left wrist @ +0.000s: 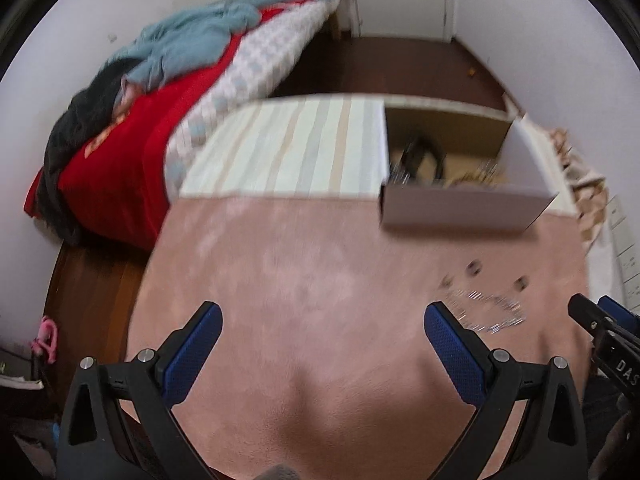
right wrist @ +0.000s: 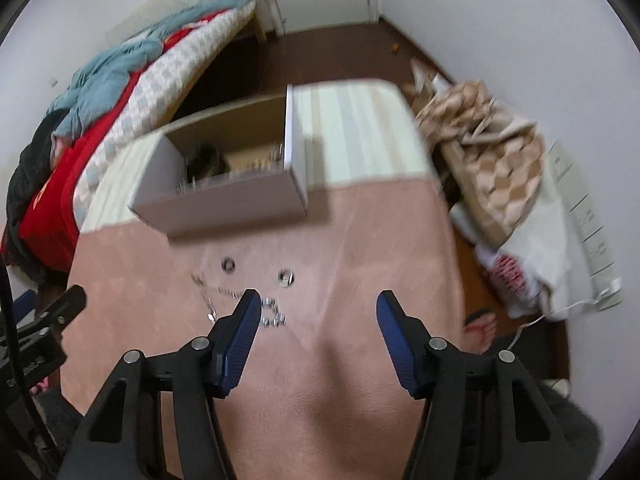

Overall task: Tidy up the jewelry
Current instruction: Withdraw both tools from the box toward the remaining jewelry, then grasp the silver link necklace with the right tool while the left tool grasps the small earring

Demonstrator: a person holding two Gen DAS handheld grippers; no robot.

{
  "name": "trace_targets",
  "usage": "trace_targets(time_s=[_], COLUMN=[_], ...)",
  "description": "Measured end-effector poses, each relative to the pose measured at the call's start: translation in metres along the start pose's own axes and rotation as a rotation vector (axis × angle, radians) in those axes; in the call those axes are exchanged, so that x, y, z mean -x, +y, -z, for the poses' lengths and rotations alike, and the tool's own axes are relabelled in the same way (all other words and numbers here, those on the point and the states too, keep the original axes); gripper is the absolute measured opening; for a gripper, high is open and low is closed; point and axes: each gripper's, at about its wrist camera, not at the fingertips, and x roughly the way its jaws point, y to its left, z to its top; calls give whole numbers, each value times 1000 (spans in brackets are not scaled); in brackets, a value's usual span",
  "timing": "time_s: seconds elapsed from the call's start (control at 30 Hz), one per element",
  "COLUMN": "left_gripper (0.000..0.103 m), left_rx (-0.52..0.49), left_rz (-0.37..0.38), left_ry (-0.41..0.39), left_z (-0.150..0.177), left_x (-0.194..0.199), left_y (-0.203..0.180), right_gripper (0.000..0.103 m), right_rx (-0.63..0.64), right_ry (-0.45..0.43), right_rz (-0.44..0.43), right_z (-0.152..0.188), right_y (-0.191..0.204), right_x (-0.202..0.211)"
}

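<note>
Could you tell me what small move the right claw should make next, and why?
Probably ease the right claw a little to its left and down over the silver chain. Both claws, left claw included, are open and hold nothing. The chain and two small rings lie loose on the pink cloth, just by its left finger, short of the open box.

You have an open white cardboard box [right wrist: 224, 204] at the far edge of the pink cloth, holding a dark looped item and blurred metal pieces. Nearer you, two small round rings [right wrist: 228, 265] lie apart on the cloth, beside a silvery chain [right wrist: 212, 294] and beaded bracelet [right wrist: 275, 316]
</note>
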Motion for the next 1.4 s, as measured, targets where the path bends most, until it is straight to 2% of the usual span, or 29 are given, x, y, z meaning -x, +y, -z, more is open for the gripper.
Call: trace_targets(time_s=[0.27,0.43,0.5,0.53,0.57,0.7,0.73,0.77,1.03,1.27,1.4], left_gripper=[103,103,103,103,103,103,103,103,103,102,95], left_rx=[6,2,0,-1,-2,-12,-16,-19,-37,-34,-46], left_rz=[-34,-39,-36,-32,-29,-7,2,9,112,172,200], left_ry=[67,77,81,82,84,81,80,81,124,130,127], left_z=[8,6,6,5,4,0,-1,-2,-6,-10,-13], left_x=[-36,-44,-47,-48,-49,-50,-51,-52,-65,-71,-74], left_y=[5,7,5,4,3,-5,-9,-11,-41,-49,-60], right_gripper=[62,61,49,32,9,9,2,1,1,1,1], right_rx=[48,157,192,206,217,193,172,153,-49,-68,-69], right_ry=[37,15,-2,-2,6,38,44,40,22,-36,-28], right_rz=[-2,83,74,63,44,32,26,21,-50,-85,-79], right_z=[19,24,26,27,28,33,34,35,38,25,25], right_y=[18,42,49,52,55,51,45,39,-21,-25,-25], right_x=[-54,-67,-66,-65,-64,-62,-60,-56,-24,-6,-12])
